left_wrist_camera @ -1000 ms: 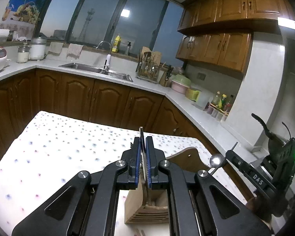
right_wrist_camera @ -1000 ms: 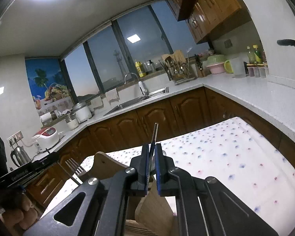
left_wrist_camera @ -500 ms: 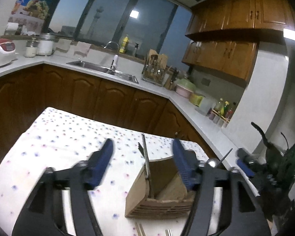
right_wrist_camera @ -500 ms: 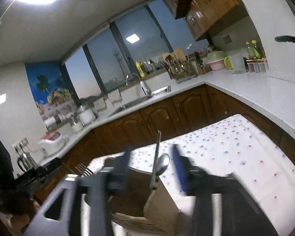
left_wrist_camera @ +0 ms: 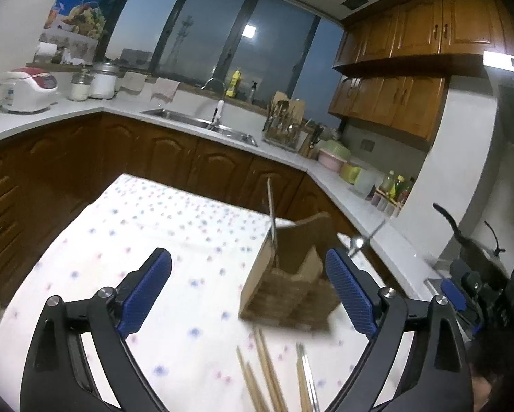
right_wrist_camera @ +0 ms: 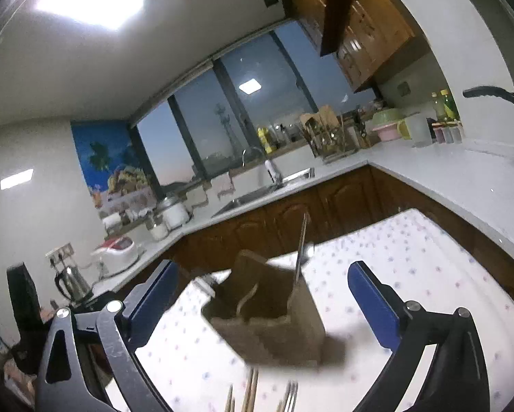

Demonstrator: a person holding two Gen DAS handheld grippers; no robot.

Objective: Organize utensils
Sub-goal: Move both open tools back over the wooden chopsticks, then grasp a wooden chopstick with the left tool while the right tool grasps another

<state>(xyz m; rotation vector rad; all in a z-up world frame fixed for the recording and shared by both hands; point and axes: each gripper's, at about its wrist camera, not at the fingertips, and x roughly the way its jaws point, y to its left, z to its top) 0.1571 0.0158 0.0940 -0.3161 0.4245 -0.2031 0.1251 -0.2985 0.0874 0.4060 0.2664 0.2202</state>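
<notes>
Hovering over the dotted tablecloth (left_wrist_camera: pixel 161 226), left gripper (left_wrist_camera: pixel 248 286) and right gripper (right_wrist_camera: pixel 264 295) both have jaws spread wide, blue pads clear of everything, gripping nothing. Wooden utensil holder (left_wrist_camera: pixel 288 285) sits on the cloth ahead of both, one utensil handle (left_wrist_camera: pixel 271 213) standing upright in it, a spoon (left_wrist_camera: pixel 358 242) leaning at its far side. Chopsticks (left_wrist_camera: pixel 260 370) and a fork (right_wrist_camera: pixel 289 395) lie loose on the cloth in front of the holder.
</notes>
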